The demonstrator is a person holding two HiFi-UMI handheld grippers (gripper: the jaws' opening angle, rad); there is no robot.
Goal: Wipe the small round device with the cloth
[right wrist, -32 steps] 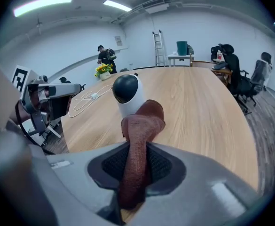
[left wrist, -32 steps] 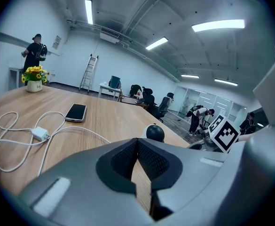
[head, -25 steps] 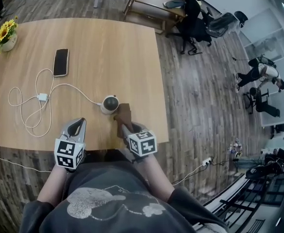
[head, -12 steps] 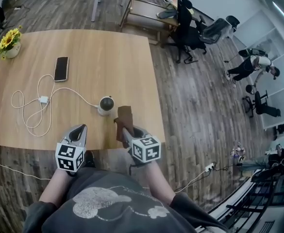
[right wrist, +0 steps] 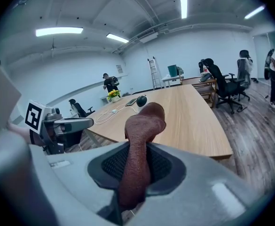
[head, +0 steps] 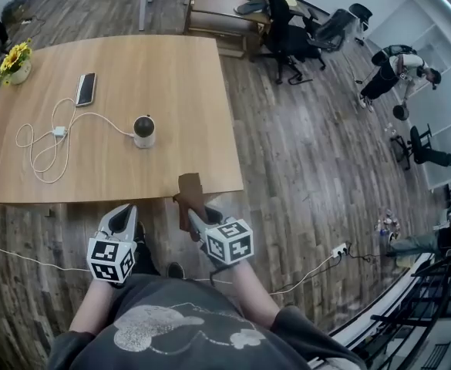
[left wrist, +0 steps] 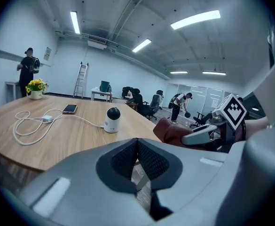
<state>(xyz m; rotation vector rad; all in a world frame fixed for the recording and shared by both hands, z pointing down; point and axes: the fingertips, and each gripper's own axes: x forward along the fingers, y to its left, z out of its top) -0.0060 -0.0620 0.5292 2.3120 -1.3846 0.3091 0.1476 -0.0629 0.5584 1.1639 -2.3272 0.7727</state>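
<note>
Two tools hung short of the table (head: 171, 75) in the head view: the left gripper (head: 123, 216) and right gripper (head: 190, 210), the small round device (head: 144, 130) ahead, well apart from both. Left gripper view: jaws pressed together, empty. Right gripper view: jaws clamped the brown cloth (right wrist: 141, 140), which stood up from them.

I see a wooden desk (head: 179, 91) on plank flooring (head: 310, 153). A pot of yellow flowers (head: 15, 62) stands at the desk's far left corner. Nearer in on the desk lies 1 dark phone (head: 85, 89), with a looped white cable (head: 36, 149) beside it. Black office chairs (head: 287, 41) stand beyond the desk's far right corner.
</note>
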